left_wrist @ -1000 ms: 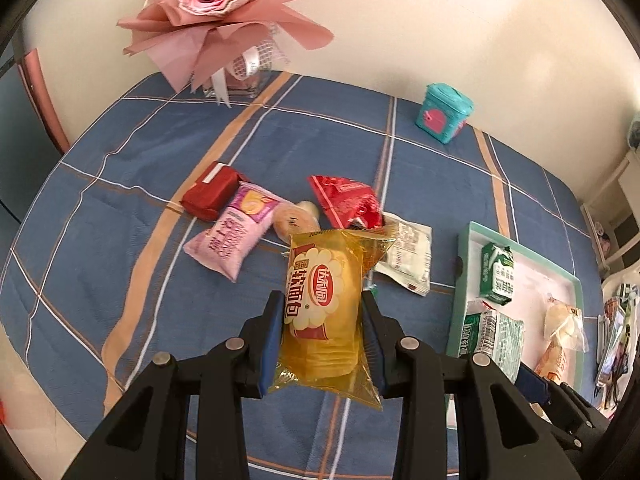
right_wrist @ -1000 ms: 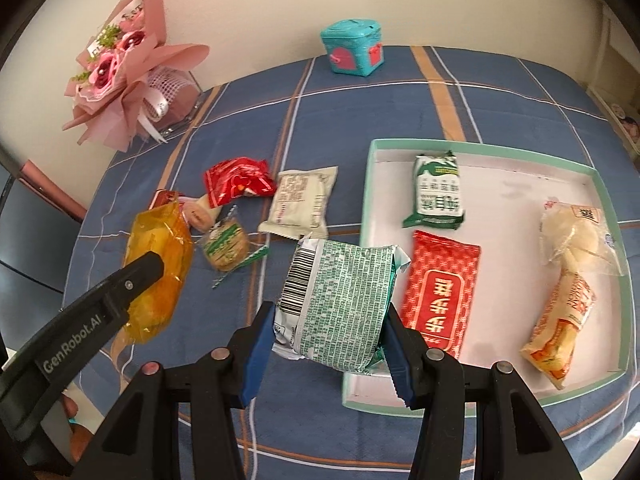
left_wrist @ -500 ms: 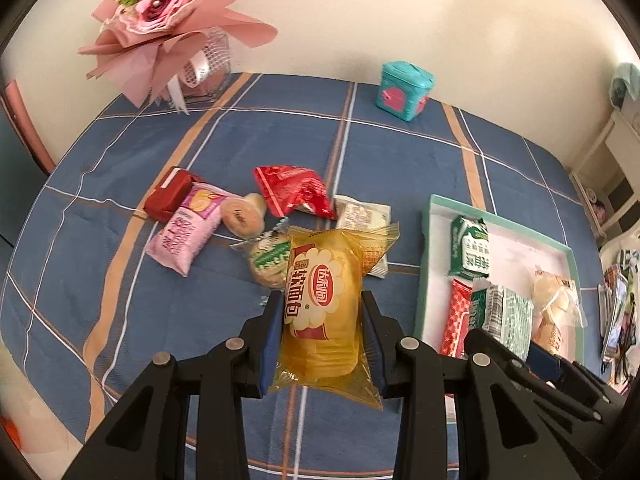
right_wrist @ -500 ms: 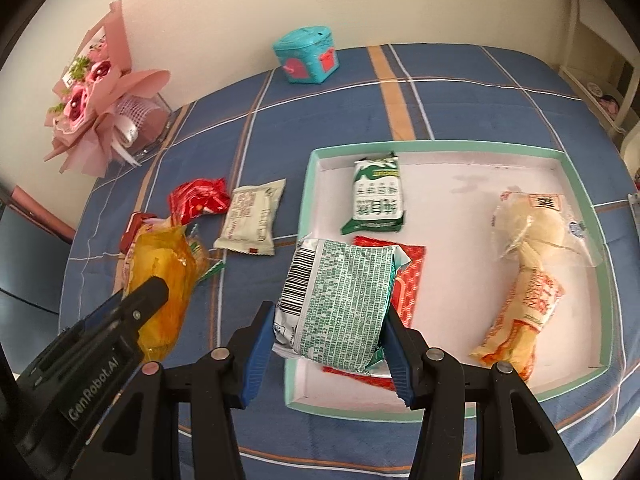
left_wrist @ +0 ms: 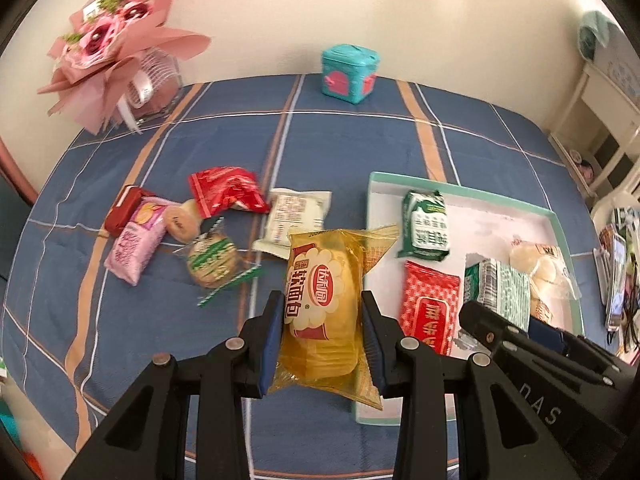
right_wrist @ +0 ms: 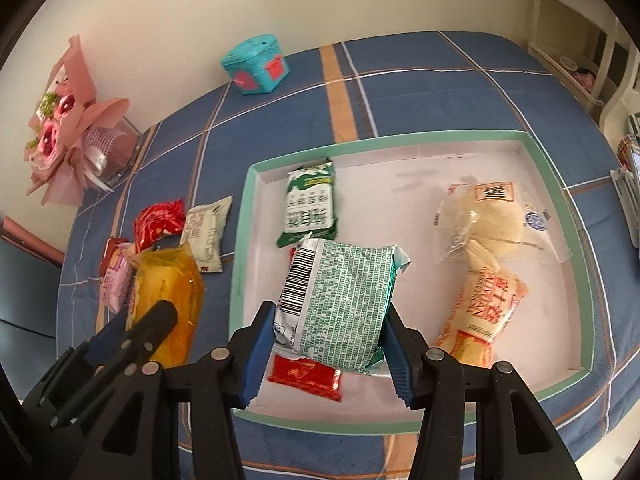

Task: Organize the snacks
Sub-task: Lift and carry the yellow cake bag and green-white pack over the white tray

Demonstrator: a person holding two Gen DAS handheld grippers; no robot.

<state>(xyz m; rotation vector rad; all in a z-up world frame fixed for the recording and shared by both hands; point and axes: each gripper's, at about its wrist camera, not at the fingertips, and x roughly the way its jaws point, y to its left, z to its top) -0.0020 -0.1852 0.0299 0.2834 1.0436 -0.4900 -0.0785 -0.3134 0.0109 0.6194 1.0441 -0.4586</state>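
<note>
Far left on the blue plaid surface [left_wrist: 328,152]: pink flower bouquet [left_wrist: 108,48] against the wall

Left of centre, loose on the cloth: dark red packet [left_wrist: 125,209], pink packet [left_wrist: 136,246] touching it, round bun [left_wrist: 182,220], red foil packet [left_wrist: 226,191], green-and-white striped biscuit packet [left_wrist: 212,258] nearer, pale beige packet [left_wrist: 296,220] to the right of them

Centre, near: left hand-held gripper [left_wrist: 322,334] clamped on an upright yellow bread packet [left_wrist: 324,304], blue pads pressing both its sides, raised above the left rim of the tray

Far centre by the wall: teal tin [left_wrist: 350,72] with pink patches

Right: teal-rimmed white tray [right_wrist: 242,276] on the cloth, holding a green-and-white packet [right_wrist: 310,206] at its far left, a red packet [right_wrist: 306,374] at its near left partly hidden, a clear-wrapped pale bun [right_wrist: 492,220] at far right and an orange-and-white packet [right_wrist: 482,312] just nearer, touching the bun's wrapper

Over the tray's near left part: right hand-held gripper [right_wrist: 326,354] closed on a green-printed foil packet [right_wrist: 340,300], barcode side up, held clear above the red packet
</note>
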